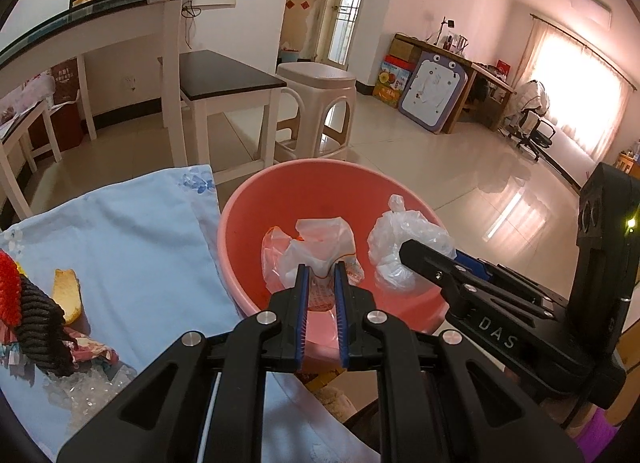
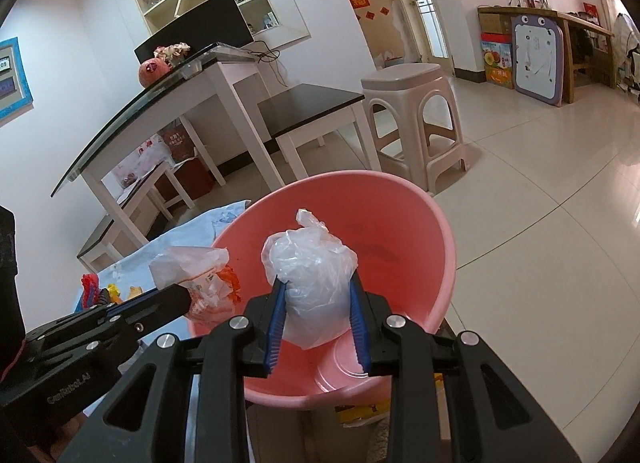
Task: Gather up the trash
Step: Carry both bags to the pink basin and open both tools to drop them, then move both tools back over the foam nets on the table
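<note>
A pink plastic basin [image 1: 320, 191] [image 2: 420, 239] stands at the edge of a table covered with a light blue cloth [image 1: 132, 239]. My left gripper [image 1: 322, 269] is shut on a crumpled clear wrapper with orange print [image 1: 316, 243] [image 2: 192, 263], held over the basin. My right gripper [image 2: 316, 283], seen from the side in the left wrist view [image 1: 416, 253], is shut on a knotted clear plastic bag [image 2: 312, 267] [image 1: 400, 235], also held over the basin.
On the cloth at left lie an orange peel [image 1: 68, 291], a black and red knitted item [image 1: 36, 319], crumpled clear plastic [image 1: 84, 387] and a printed wrapper [image 1: 92, 347]. Beyond stand a beige plastic stool [image 1: 320, 103], a dark-topped side table [image 1: 224, 75] and a glass-topped table [image 1: 80, 19].
</note>
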Motion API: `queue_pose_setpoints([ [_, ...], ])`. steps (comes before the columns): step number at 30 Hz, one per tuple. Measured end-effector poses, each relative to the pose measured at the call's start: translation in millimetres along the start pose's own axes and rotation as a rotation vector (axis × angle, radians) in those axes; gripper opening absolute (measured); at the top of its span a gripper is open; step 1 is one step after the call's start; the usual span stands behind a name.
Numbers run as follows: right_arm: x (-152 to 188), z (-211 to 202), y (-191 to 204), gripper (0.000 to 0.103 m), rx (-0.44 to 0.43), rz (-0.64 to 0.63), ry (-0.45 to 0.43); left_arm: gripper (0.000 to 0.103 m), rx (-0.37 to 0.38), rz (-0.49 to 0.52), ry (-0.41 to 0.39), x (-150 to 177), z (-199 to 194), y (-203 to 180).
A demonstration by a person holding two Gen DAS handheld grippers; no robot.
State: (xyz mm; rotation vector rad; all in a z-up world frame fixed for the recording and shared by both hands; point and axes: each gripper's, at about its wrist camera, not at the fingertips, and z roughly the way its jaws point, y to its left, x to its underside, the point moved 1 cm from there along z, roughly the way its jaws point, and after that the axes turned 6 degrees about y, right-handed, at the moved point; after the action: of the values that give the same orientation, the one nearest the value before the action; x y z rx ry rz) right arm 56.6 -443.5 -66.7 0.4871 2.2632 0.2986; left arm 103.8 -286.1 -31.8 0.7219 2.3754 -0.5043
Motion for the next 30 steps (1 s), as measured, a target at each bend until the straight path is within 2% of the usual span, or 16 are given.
queue_pose_setpoints([
  [8,0,2,0,0.030,0.002,-0.002,-0.002,0.017,0.010,-0.020,0.015,3,-4,3],
  [10,0,1,0,0.030,0.002,-0.001,-0.002,0.022,0.016,-0.026,0.018,2,-5,4],
  [12,-1,2,0,0.030,0.003,0.001,-0.002,0.031,0.018,-0.031,0.011,1,-7,5],
  [17,1,3,-1,0.033,0.002,-0.002,0.010,0.034,0.014,-0.035,-0.016,0,-14,8],
  [21,0,2,2,0.048,0.006,-0.006,0.002,0.035,0.006,-0.046,-0.027,2,-23,13],
  [23,0,1,3,0.052,0.008,-0.007,0.000,0.035,0.000,-0.049,-0.030,2,-27,15],
  [30,-1,-11,11,0.057,0.001,-0.017,-0.015,0.035,-0.012,-0.056,-0.039,8,-40,18],
])
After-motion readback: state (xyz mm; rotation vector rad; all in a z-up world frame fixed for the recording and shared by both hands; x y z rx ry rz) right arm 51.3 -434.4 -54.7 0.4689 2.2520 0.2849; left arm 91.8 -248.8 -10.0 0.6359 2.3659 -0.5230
